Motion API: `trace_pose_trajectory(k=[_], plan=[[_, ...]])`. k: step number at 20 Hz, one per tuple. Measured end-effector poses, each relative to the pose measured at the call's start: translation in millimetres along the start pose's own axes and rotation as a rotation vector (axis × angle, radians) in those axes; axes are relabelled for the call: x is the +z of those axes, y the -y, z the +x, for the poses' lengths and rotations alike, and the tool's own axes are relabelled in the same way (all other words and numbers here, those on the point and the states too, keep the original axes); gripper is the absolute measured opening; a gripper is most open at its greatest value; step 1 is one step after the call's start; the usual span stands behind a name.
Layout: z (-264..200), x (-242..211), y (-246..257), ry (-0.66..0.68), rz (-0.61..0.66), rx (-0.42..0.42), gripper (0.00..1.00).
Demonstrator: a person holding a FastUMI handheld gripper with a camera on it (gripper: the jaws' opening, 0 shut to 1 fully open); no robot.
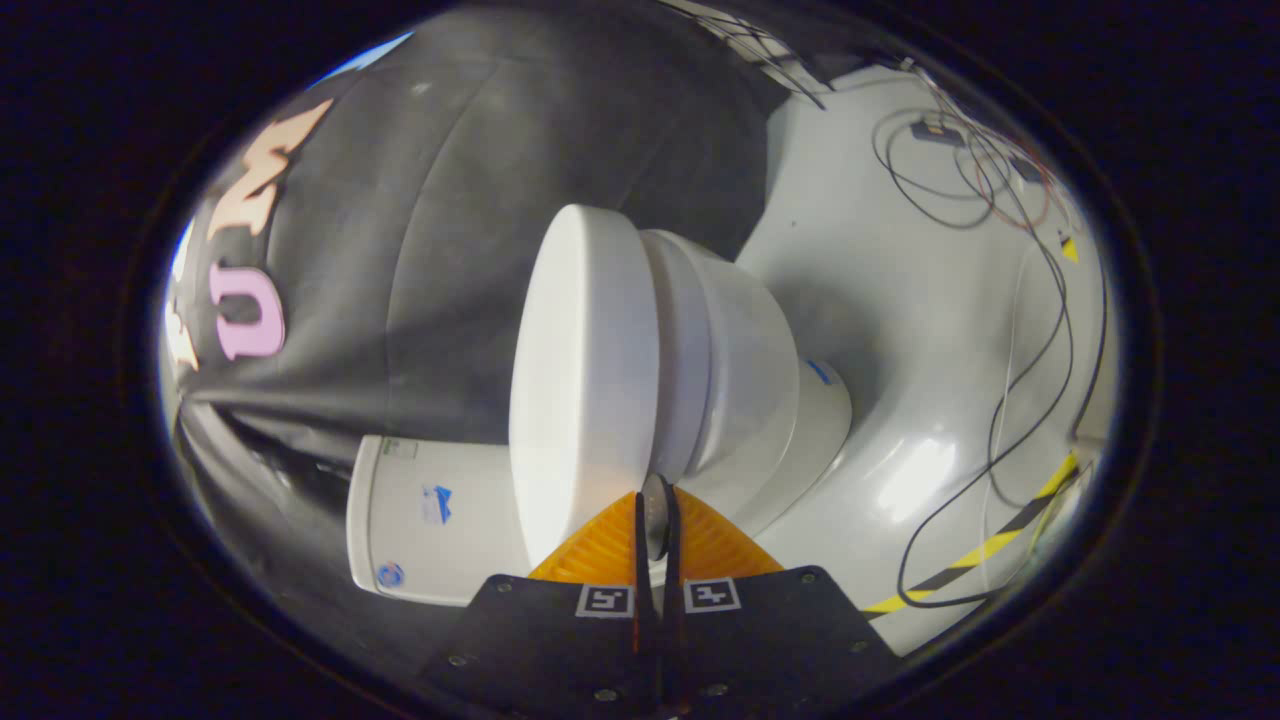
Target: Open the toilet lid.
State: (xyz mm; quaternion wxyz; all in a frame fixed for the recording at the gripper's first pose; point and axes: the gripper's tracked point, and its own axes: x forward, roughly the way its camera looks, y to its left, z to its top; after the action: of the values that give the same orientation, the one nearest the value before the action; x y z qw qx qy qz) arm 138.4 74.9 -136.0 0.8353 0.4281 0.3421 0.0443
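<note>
Gripper view, rolled sideways, has the gripper [656, 505] with its 2 orange fingers [600, 545] drawn close together, only a thin slot left between them. A small grey disc-like edge sits in that slot at the tips; I cannot tell whether both fingers press on it or merely flank it, nor just what it is.

Right at the fingertips and running away ahead of them is the toilet lid [575, 370], a broad white slab seen nearly edge-on. The tips meet the seam where the lid lies against the bowl [740, 370], so the lid falls to one side of the finger line and the bowl to the other. The lid looks closed down on the bowl. Its long axis runs roughly along the fingers' own direction.

The tank [430, 515] sits near the fingers on the lid's side. Beyond the bowl, loose cables [1010, 400] and striped tape [985, 548] lie on the pale floor [900, 330].

Judging from this, the lift must push the rim away from the bowl, toward the tank side.
</note>
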Motion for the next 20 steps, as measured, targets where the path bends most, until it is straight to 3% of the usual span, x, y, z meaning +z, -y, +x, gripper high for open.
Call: trace_pose_trajectory(k=[8, 17, 20], plan=[[-16, 0, -40, 0.008, -0.067, 0.107, 0.04], [-26, 0, -62, 0.099, -0.188, 0.038, 0.01], [-36, -7, -92, 0.133, -0.272, 0.071, 0.01]])
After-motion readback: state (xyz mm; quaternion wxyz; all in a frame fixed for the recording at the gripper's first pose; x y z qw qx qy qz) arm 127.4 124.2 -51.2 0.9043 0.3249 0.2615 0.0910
